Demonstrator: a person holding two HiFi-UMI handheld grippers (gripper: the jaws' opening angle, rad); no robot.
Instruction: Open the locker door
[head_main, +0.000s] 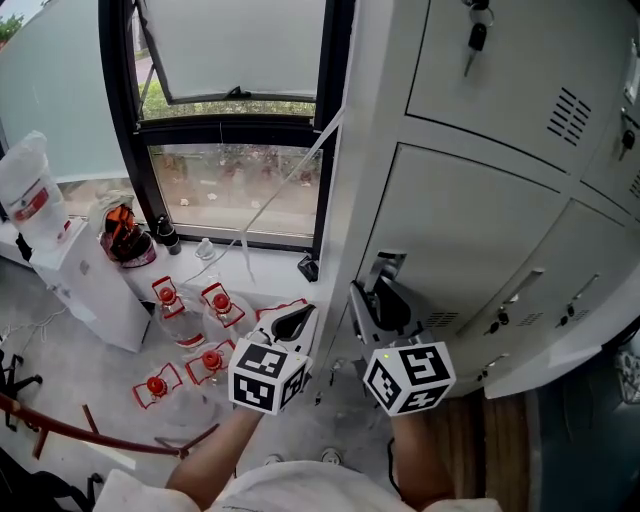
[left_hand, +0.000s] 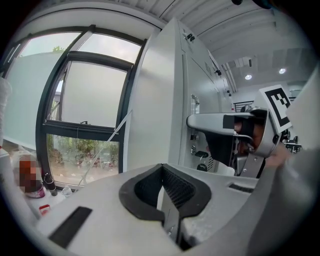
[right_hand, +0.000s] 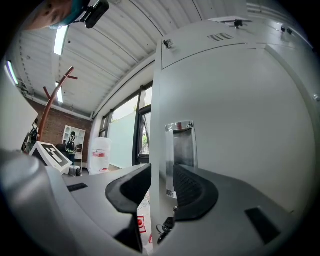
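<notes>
Big black-framed window (head_main: 235, 130) with greenery outside and its top pane tilted open. Left of the window is a white water dispenser (head_main: 85, 285) with a jug on top. Right under the window, a bunch of clear water jugs with red caps (head_main: 190, 330) sit on the grey floor (head_main: 60, 380). Above the window, the white ribbed ceiling (right_hand: 115, 45) has a strip light (right_hand: 61, 40) on.

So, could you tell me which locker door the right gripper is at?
The door directly below the keyed door, in the leftmost column; the right gripper straddles its edge.
</notes>
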